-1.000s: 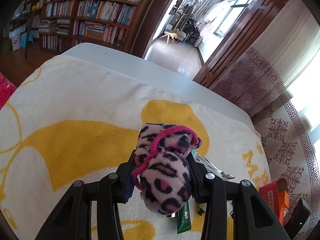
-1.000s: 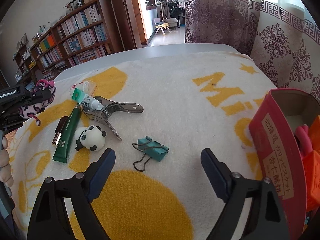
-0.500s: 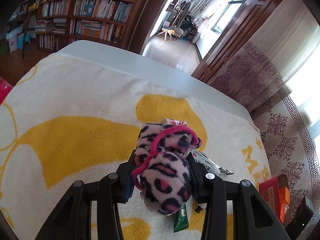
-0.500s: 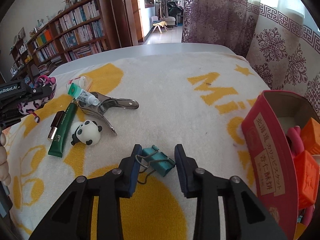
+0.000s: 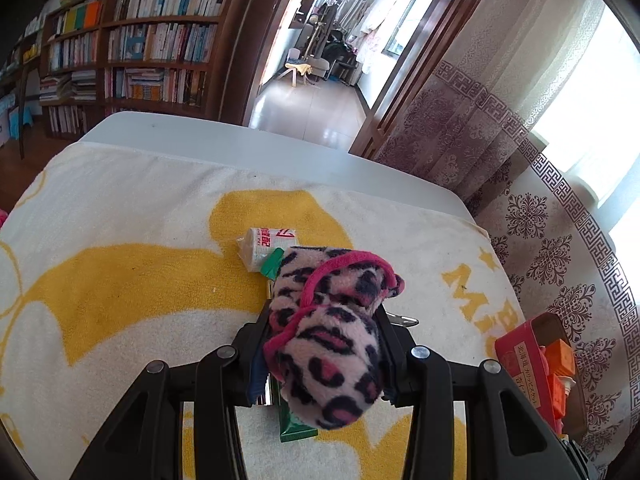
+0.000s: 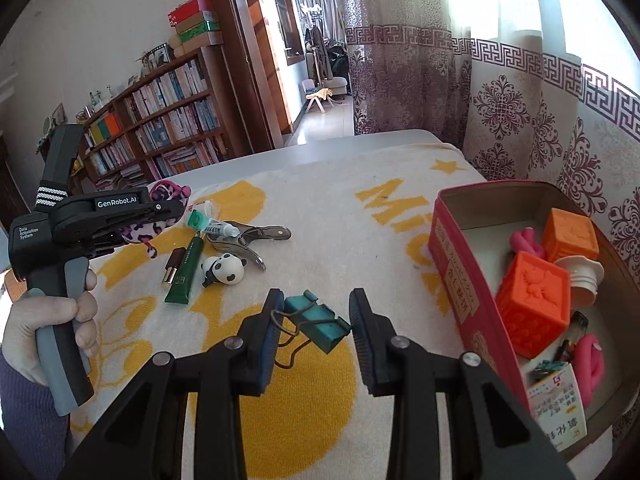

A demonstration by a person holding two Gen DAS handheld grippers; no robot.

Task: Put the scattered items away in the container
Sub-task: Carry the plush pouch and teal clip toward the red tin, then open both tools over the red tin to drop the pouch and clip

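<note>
Step in hand: both grippers carry a scattered item — judged to be the transfer toward the red box [image 6: 460, 280], which already holds orange blocks [image 6: 532, 308] and pink pieces.

Left gripper [image 5: 322, 340]: fingers closed firmly on a leopard-print plush [image 5: 328, 332]; the plush bulges above and below the fingers and is held above the towel [image 5: 120, 280].

Right gripper [image 6: 316, 320]: fingers narrowed around a teal binder clip [image 6: 316, 320]; the clip sits tilted between the pads, its wire handle near the left pad. Whether both pads press it cannot be told with certainty, but it looks gripped and raised.

Box relative to grippers: at about 3 o'clock of the right gripper, near; at about 4 o'clock in the left wrist view, well apart from the plush.

Items left on the towel: green tube [image 6: 186, 272], panda figure [image 6: 224, 268], metal spring clamp [image 6: 256, 236], small white tube [image 6: 212, 226] and a brown lipstick [image 6: 172, 266] — clustered at about 10 o'clock of the right gripper, under the left one.

Next move calls for: swinging the clip rightward over the box's near wall, then opening; the plush needs a longer carry across the towel, so the two grippers should not crowd the opening together.
</note>
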